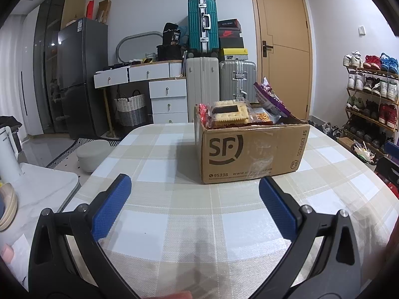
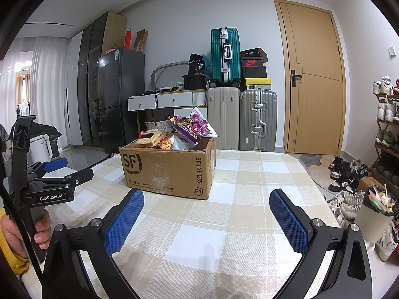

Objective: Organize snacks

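Observation:
A brown cardboard box [image 1: 251, 149] [image 2: 167, 169] printed SF EXPRESS stands on the checked tablecloth [image 1: 174, 214] [image 2: 224, 224], filled with snack packets. A clear pack of square biscuits [image 1: 230, 113] lies on top at its left. A purple snack bag [image 1: 270, 97] [image 2: 193, 125] sticks up at its right. My left gripper [image 1: 194, 186] is open above the cloth, short of the box, with nothing between its blue pads. My right gripper [image 2: 207, 200] is open too and empty, in front of the box. In the right wrist view the left gripper [image 2: 57, 165] shows at far left, held by a hand [image 2: 40, 229].
Behind the table stand suitcases [image 1: 219, 84] [image 2: 242, 117], shoe boxes [image 2: 254, 67], a white drawer unit [image 1: 154, 87] and a dark fridge [image 1: 79, 74]. A wooden door [image 1: 284, 44] is at the back right, and a shoe rack [image 1: 369, 92] stands at far right. A white side surface [image 1: 37, 186] lies left.

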Motion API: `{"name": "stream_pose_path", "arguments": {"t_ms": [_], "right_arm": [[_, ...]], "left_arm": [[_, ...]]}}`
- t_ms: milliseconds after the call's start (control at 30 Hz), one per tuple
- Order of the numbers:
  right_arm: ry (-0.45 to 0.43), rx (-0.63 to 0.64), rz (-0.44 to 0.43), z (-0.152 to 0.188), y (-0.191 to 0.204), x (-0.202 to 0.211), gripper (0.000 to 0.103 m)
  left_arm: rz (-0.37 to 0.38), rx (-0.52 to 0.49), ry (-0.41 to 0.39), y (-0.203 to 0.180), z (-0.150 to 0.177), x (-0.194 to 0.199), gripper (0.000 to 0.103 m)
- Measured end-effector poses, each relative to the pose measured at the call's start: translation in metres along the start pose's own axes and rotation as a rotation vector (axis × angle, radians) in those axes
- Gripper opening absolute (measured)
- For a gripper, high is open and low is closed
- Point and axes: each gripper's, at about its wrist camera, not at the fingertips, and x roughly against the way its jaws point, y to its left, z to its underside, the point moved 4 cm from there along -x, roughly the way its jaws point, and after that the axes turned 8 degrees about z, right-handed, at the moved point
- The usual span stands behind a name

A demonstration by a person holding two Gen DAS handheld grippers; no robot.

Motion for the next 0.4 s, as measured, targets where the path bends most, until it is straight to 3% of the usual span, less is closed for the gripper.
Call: {"name": "stream_pose_path", "arguments": {"t_ms": [233,400], "right_arm": [[0.0,0.0,0.0,-0.0003,-0.0001,0.0002,0.102],[0.002,0.0,0.0,-0.0003,0.0,0.0,0.102]], "left_arm": [[0.059,0.019,-0.001,0.0005,0.0005,0.0009,0.102],[0.057,0.031,-0.002,0.0026,0.0015,0.0032,0.102]]}}
